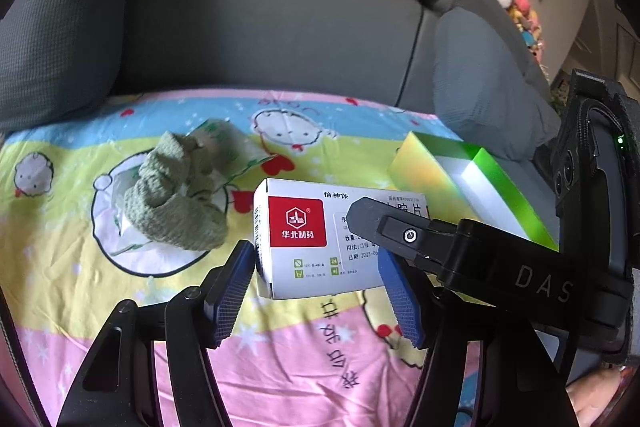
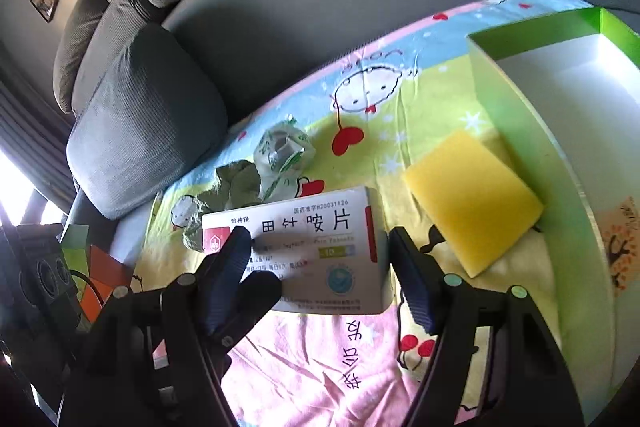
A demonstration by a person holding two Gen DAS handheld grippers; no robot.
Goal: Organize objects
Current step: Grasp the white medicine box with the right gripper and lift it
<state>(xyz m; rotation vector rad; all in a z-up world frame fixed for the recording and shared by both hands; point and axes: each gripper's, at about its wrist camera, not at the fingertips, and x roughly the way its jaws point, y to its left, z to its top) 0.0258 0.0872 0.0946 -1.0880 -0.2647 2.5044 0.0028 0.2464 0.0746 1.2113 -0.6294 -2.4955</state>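
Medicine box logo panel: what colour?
Red, white emblem, on the medicine box; left wrist view shows it best.

Bright daylight (left window glare), fisheye-warped edges.

Grey sofa with cushions – a cartoon-print sheet spread over its seat.

Both wrist views look down closely, sharing the medicine box.
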